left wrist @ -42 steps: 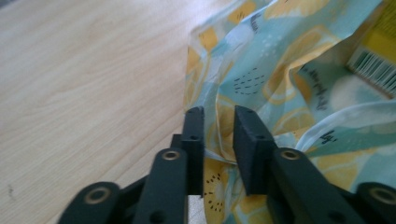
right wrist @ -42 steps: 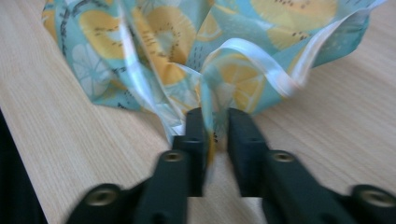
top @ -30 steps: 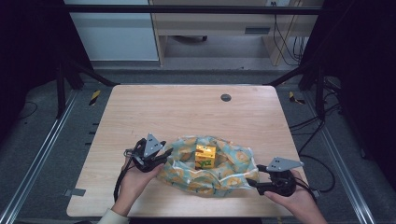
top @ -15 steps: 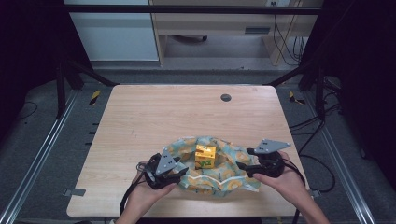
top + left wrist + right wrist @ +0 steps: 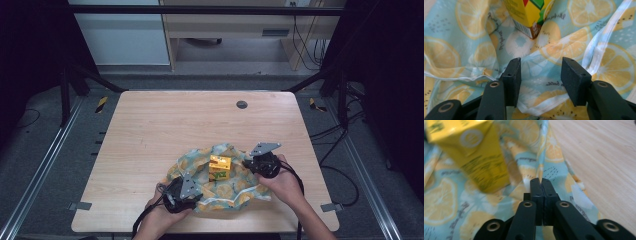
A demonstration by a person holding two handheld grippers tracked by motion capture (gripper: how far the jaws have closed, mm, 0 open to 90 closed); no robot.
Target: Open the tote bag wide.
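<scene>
cloth [image 5: 220, 180] printed with lemon slices lies bunched on the near half of my wooden table [image 5: 165, 125] in the high view, and the yellow carton [image 5: 219, 167] stands upright on the middle of it. my left gripper [image 5: 192, 192] sits at the cloth's near-left edge, just beside the carton's near-left corner, and my right gripper [image 5: 250, 164] is at the cloth's right edge, on the carton's right. in the left gripper view my left gripper [image 5: 541, 72] has its jaws apart, having just been opening, with the cloth [image 5: 461, 37] lying rumpled under and between them but not pressed by either pad; the carton [image 5: 529, 15] stands just beyond the tips. in the right gripper view my right gripper [image 5: 540, 183] has just snapped its jaws together, and a thin raised fold of the cloth [image 5: 454, 202] runs straight into the tips, pinched there; the carton [image 5: 471, 155] is close on that gripper's left, blurred, and bare table [image 5: 604, 162] lies on the cloth's other side.
</scene>
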